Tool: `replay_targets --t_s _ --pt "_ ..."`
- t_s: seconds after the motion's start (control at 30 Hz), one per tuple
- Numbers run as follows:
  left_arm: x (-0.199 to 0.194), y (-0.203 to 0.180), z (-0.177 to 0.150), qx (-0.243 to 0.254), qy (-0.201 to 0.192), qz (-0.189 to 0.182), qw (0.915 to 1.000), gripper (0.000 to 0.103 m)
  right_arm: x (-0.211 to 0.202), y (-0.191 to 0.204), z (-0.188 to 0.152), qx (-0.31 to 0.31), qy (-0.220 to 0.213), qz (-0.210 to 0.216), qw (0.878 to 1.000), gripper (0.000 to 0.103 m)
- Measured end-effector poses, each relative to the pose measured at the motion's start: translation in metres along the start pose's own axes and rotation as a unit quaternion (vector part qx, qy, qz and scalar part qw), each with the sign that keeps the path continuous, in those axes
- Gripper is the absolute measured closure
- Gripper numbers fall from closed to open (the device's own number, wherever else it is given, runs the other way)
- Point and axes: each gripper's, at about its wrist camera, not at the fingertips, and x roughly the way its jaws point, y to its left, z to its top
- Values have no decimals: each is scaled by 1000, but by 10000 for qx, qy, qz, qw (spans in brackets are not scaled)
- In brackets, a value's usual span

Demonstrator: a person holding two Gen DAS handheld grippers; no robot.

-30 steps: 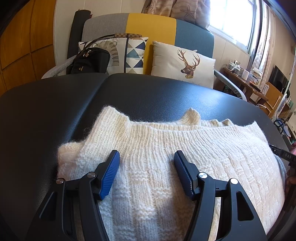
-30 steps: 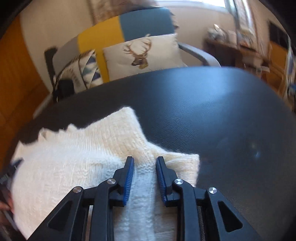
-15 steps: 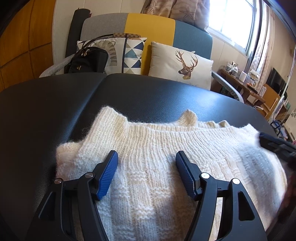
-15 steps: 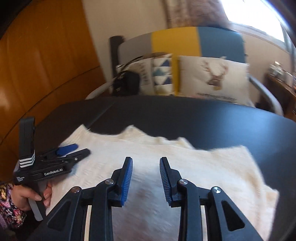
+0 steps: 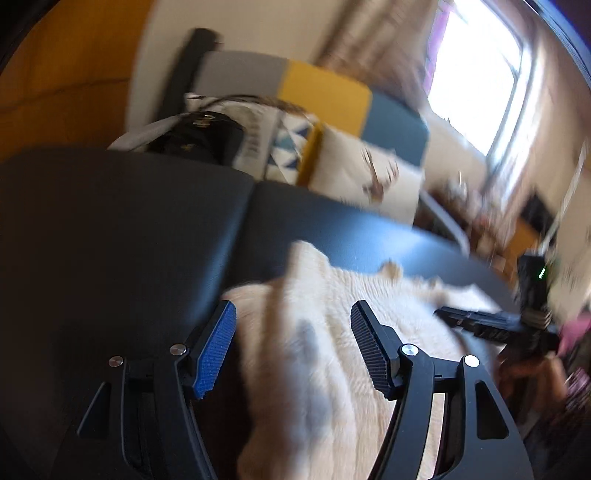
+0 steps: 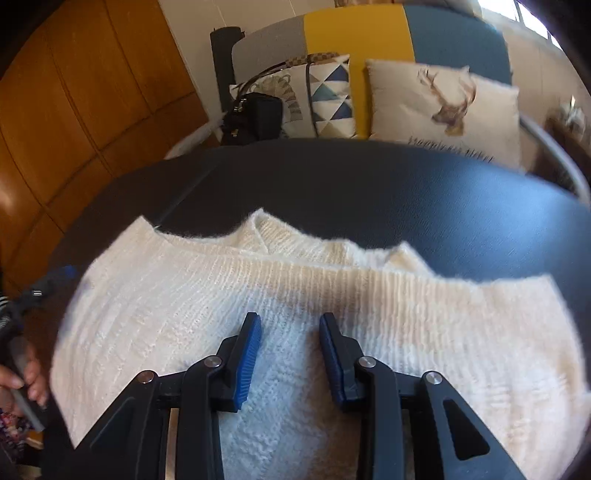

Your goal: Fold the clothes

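Right wrist: folded sweater [image 6: 303, 295] lies widthwise, neckline pointing away; right claw [image 6: 290, 354] opening, gripping nothing.

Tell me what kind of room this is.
Likely a home living room: a sofa with a deer cushion, a window, and a sweater on a black table.

The left gripper [image 5: 293, 314] tilts down with its jaws standing wide apart and nothing pinched between the blue pads [image 5: 216, 349]. The right gripper [image 6: 290, 325] points more steeply down, its jaws opening, with a narrower gap and no fold caught between them. A hand [image 6: 26, 373] wraps the left gripper's handle at the left edge of the right wrist view; the left wrist view is blurred.
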Motion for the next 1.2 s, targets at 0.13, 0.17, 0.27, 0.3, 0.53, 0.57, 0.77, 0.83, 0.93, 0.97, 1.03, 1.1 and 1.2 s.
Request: replay_targets --t_s 0.13,0.17,0.27,0.3,0.53,0.57,0.77,0.83,0.93,0.97,1.03,1.1,1.2 --pt "-11 4 -22 161 151 -209 9995 35 -15 62 26 -657 -282 711 9949 71" --pt "-11 1 -28 310 227 -350 9986 35 -11 79 33 -876 -181 878 9921 71" --pt "-16 -9 -36 712 376 -650 9946 35 8 121 47 -1381 117 1044 9848 71" --pt "-16 -13 -38 851 417 -670 9932 35 15 133 50 -1520 214 1046 9826 71" --pt "-17 -18 -46 1169 648 -1137 9845 35 31 144 51 -1017 366 1111 9879 71" --pt "-17 -17 -47 1120 709 -1243 9833 35 29 143 48 -917 343 1134 9887 71" --pt "-30 -4 -46 1066 747 -1476 9804 35 18 136 44 -658 193 1179 9907 71" --pt "-28 2 -50 1072 955 -1335 9806 35 20 131 47 -584 145 1259 9902 71" --pt "-32 4 -57 971 1192 -1598 9751 35 21 128 49 -504 138 1395 9888 71" --pt "-35 2 -59 1040 1145 -1740 9725 35 22 130 48 -521 154 1422 9884 71" --pt "-36 -5 -59 1178 1126 -1974 9667 35 26 132 48 -578 184 1426 9879 71" --pt "-33 -12 -59 1288 1212 -2125 9610 35 30 137 48 -669 257 1390 9877 71" --pt "-30 -18 -58 1338 1392 -2532 9480 35 34 143 49 -782 307 1333 9875 71"
